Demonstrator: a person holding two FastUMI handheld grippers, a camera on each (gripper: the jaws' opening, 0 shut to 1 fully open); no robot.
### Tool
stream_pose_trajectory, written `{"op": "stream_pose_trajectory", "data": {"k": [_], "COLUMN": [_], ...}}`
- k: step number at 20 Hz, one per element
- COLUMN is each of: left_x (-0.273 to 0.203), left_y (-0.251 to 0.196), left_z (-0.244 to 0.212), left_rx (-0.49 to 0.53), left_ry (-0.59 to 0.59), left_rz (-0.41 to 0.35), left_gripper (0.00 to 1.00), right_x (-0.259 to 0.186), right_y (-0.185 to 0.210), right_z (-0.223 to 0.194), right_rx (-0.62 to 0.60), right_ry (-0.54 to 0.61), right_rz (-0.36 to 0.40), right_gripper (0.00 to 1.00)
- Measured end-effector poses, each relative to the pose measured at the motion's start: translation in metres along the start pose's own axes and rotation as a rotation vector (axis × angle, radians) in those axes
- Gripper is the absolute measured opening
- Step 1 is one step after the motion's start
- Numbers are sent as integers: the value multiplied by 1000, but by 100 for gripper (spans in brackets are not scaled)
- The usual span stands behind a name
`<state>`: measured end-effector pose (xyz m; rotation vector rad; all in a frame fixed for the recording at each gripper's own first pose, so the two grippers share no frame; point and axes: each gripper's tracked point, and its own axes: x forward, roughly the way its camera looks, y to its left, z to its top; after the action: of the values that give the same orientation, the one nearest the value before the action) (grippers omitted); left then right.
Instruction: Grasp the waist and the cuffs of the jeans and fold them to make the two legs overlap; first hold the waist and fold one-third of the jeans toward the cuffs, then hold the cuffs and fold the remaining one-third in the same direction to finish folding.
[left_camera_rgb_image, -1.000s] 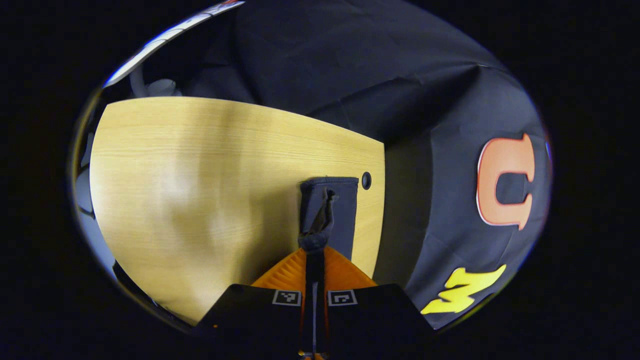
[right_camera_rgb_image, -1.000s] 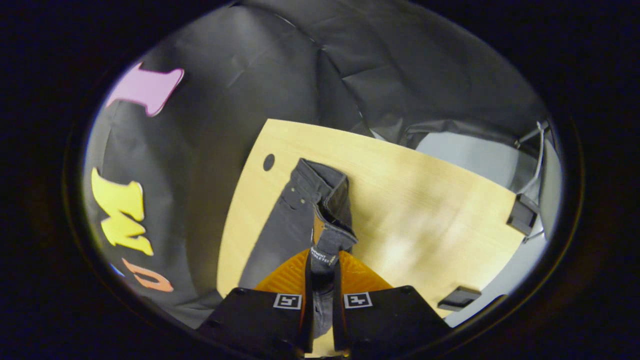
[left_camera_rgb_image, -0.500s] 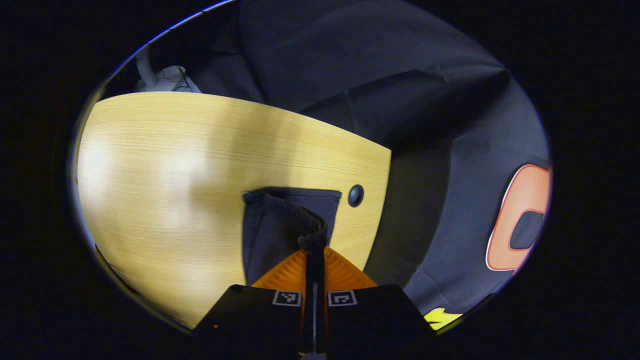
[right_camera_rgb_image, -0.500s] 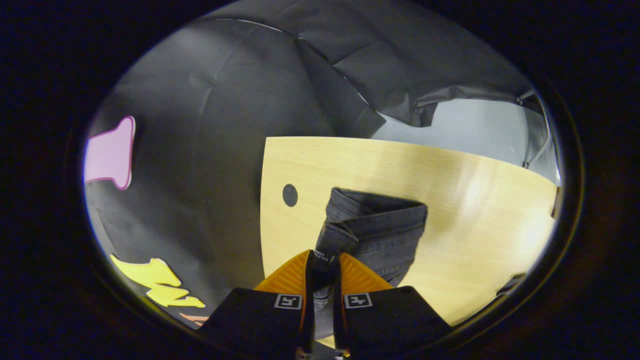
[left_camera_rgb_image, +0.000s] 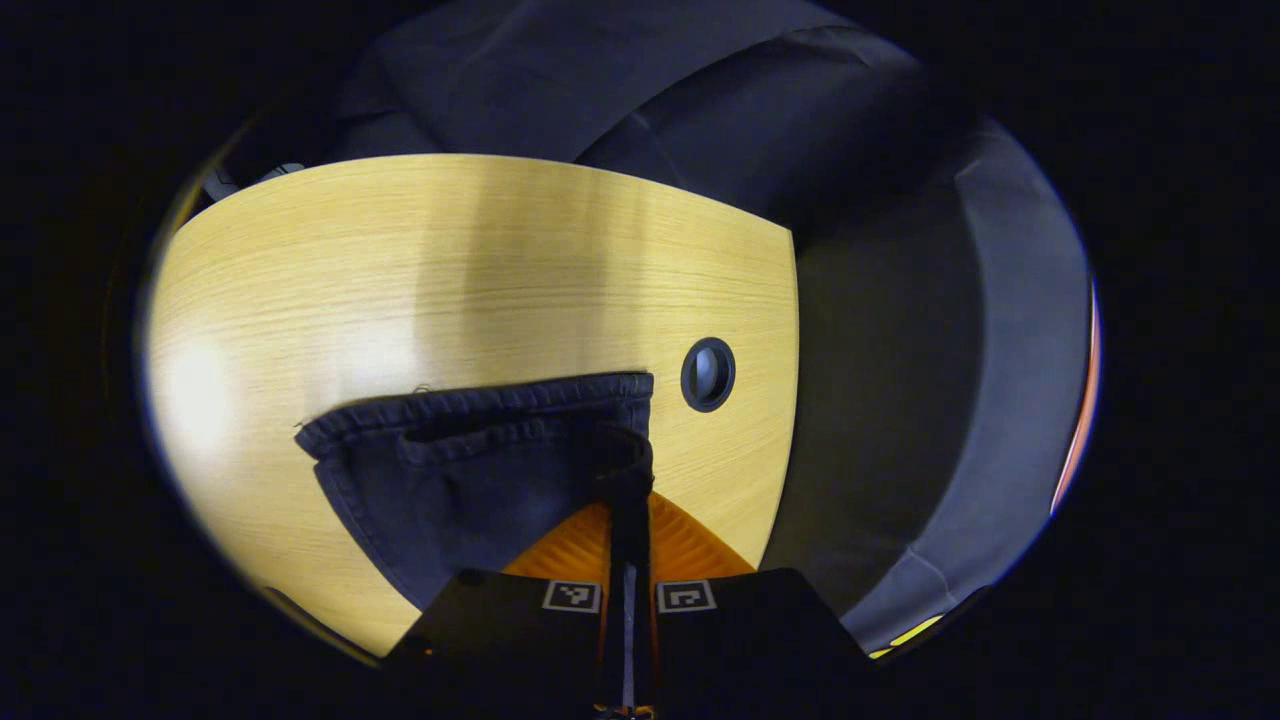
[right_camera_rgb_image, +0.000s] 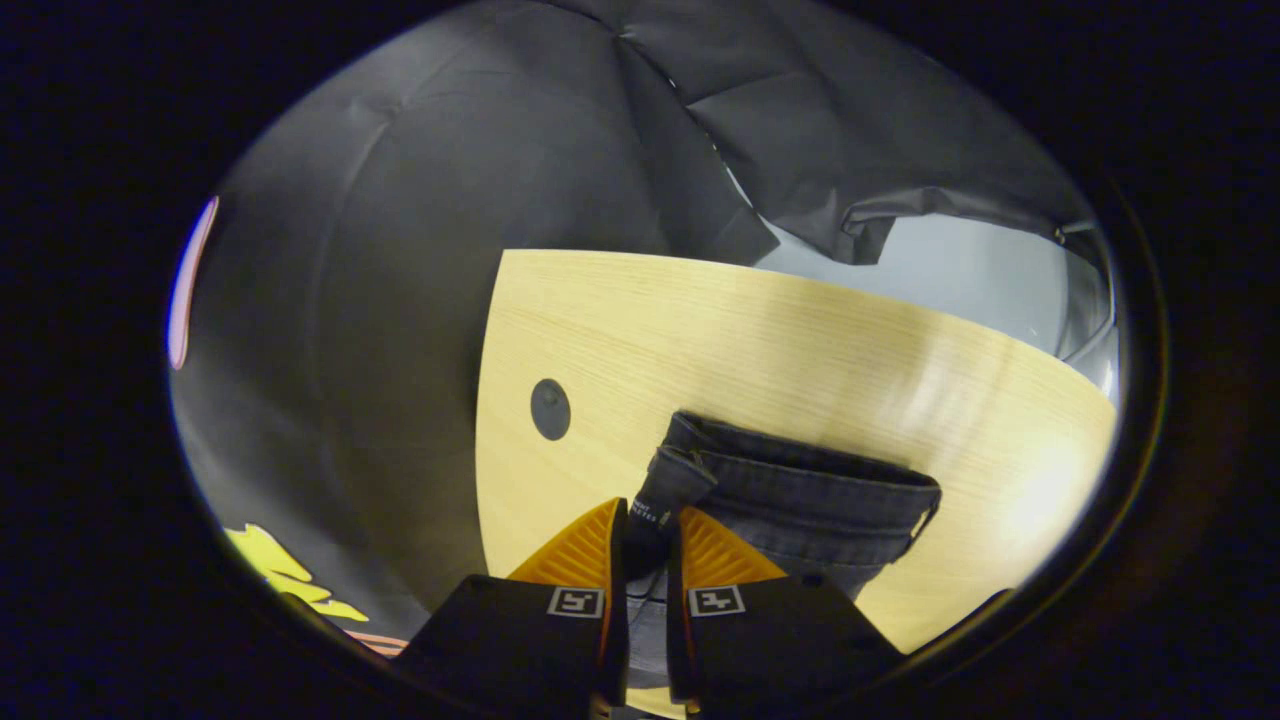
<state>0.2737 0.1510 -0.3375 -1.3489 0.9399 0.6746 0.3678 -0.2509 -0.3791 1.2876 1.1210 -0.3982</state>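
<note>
On the table (left_camera_rgb_image: 400, 250), jeans (left_camera_rgb_image: 470, 480) now spread wider, both grippers' jaws still pinching.

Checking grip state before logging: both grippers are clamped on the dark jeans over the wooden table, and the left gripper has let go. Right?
Not quite: the left gripper is shut on the jeans, as the left gripper view shows. The right gripper clamps them too, over the wooden table.

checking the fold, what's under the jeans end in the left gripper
The jeans lie on the wooden table, pinched by the left gripper. What's beneath the cloth is covered.
</note>
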Motion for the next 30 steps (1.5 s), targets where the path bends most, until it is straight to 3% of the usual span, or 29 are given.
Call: {"op": "stream_pose_trajectory", "data": {"k": [2, 3, 4, 5, 6, 8, 9, 11, 13, 16, 20, 25, 30], "left_x": [-8, -16, -18, -22, -22, -40, -48, -70, -101, -162, -230, -249, -266], "left_y": [7, 11, 13, 13, 18, 14, 9, -1, -15, -42, -73, -53, -1], "left_z": [3, 6, 9, 12, 16, 17, 16, 16, 18, 9, -40, -107, -181], "left_rx": [20, 32, 37, 38, 44, 66, 79, 129, 261, 561, 981, 1290, 1401], "left_ry": [5, -1, -14, -24, -31, -50, -52, -76, -130, -251, -487, -629, -609], "left_rz": [55, 88, 107, 112, 125, 138, 128, 109, 68, -29, -217, -382, -476], "left_gripper": [11, 39, 27, 49, 71, 93, 94, 94, 95, 95, 95, 95, 94], "right_x": [7, 8, 9, 6, 1, -11, -16, -32, -55, -101, -169, -233, -272], "right_y": [3, 4, 8, 15, 24, 31, 31, 32, 32, 29, 15, -23, -81], "right_z": [1, 1, 1, -2, 1, 7, 5, 0, -8, -36, -86, -139, -173], "right_rx": [13, 14, 16, 30, 34, -31, -95, -239, -393, -625, -876, -1022, -1027], "right_ry": [0, -2, -2, -1, -21, -72, -97, -149, -214, -318, -464, -612, -666], "right_rz": [0, 5, 17, 38, 73, 83, 70, 40, 30, 27, 36, 51, 29], "right_gripper": [20, 21, 25, 28, 45, 80, 97, 97, 98, 98, 97, 97, 97]}}
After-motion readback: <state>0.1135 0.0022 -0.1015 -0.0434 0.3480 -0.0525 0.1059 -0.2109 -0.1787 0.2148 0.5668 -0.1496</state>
